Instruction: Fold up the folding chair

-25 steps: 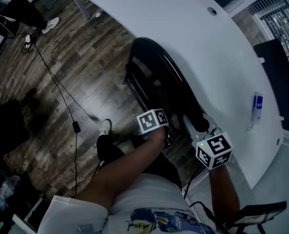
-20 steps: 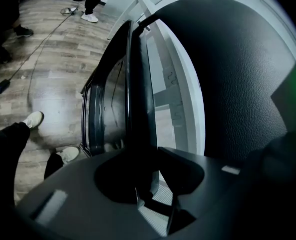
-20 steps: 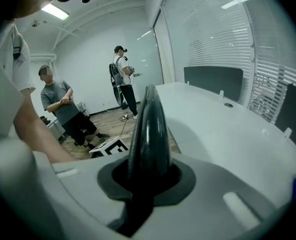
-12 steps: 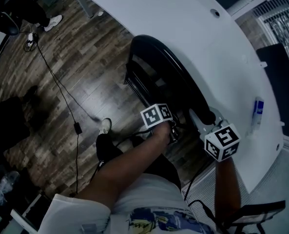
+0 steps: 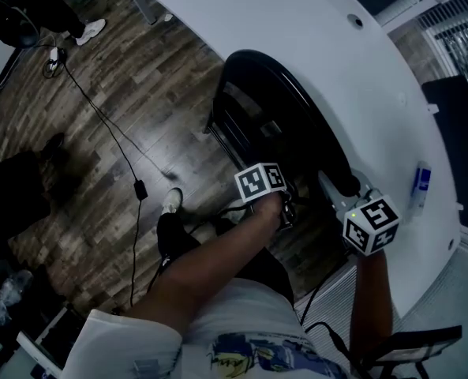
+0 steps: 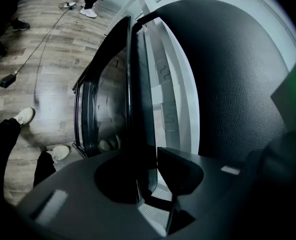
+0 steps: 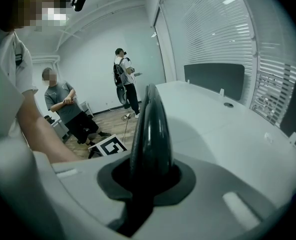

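Black folding chair (image 5: 275,105) | left gripper (image 6: 150,181) jaws clamp its edge | right gripper (image 7: 147,181) jaws clamp its rim

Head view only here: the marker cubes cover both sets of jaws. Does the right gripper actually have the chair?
Observer: Yes. In the right gripper view, the right gripper is clamped on the chair, on its rounded black rim.
Operator: And the left one?
Observer: The left gripper is closed on a thin black panel edge of the chair.
Operator: Anyone nearby?
Observer: Two, beyond the chair: a person with folded arms and a person wearing a backpack.
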